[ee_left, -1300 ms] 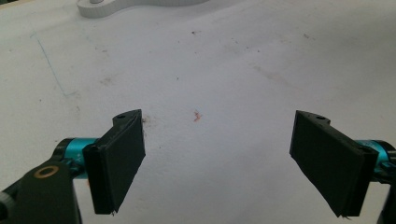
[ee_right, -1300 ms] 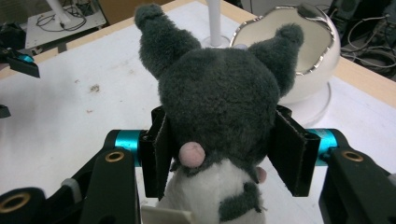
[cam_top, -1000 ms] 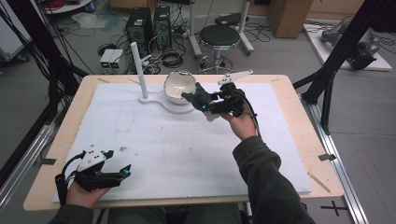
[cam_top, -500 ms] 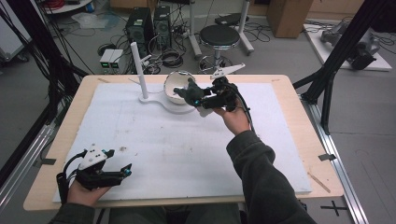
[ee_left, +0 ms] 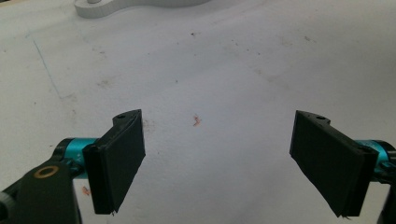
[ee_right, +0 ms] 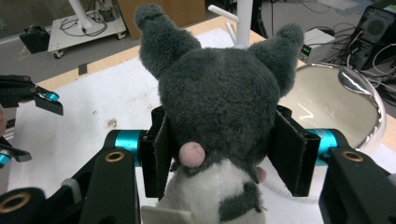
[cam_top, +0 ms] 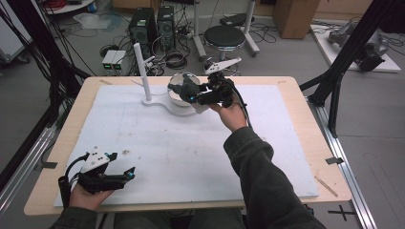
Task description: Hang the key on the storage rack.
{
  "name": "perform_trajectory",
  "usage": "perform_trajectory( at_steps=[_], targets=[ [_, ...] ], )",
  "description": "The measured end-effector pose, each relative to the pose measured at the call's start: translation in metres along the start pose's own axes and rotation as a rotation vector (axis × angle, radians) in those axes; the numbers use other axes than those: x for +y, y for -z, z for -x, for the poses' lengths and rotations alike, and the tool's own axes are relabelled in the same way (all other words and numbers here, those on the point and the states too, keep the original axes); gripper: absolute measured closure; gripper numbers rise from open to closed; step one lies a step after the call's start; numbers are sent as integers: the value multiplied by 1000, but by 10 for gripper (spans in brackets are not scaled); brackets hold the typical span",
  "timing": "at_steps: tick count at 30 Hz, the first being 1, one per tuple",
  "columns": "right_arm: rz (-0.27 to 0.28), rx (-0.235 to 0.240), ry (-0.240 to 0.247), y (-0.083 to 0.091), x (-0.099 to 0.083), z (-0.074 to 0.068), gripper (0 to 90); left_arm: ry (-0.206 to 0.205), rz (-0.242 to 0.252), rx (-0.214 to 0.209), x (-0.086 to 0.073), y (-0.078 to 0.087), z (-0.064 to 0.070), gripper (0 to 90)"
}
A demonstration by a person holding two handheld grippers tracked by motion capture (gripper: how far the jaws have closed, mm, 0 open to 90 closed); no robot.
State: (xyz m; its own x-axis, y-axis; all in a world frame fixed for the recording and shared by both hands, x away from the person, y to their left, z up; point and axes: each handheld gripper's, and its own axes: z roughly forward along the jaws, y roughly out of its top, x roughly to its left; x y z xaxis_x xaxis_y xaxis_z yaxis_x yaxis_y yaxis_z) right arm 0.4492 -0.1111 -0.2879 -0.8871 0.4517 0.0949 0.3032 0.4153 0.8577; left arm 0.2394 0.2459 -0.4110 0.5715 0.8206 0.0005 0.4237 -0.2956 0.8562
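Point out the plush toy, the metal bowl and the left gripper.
plush toy (ee_right: 219, 93): right gripper view, back of its head.
metal bowl (ee_right: 327, 100): right gripper view, inner wall.
left gripper (cam_top: 130, 174): high view, between its fingertips.

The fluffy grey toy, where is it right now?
The grey plush toy is squeezed between the right gripper's jaws at the table's far side, right beside the shiny bowl.

Fuzzy plush toy (ee_right: 219, 93), glossy metal bowl (ee_right: 336, 102)
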Motion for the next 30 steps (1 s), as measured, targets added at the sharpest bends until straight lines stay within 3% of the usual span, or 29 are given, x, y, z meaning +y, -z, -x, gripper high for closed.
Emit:
perform_trajectory(
  at_steps=[30],
  targets=[
    [-5,23,34,-39,34,-8,450,-6,6,-3,-1,1,-3,182]
  ],
)
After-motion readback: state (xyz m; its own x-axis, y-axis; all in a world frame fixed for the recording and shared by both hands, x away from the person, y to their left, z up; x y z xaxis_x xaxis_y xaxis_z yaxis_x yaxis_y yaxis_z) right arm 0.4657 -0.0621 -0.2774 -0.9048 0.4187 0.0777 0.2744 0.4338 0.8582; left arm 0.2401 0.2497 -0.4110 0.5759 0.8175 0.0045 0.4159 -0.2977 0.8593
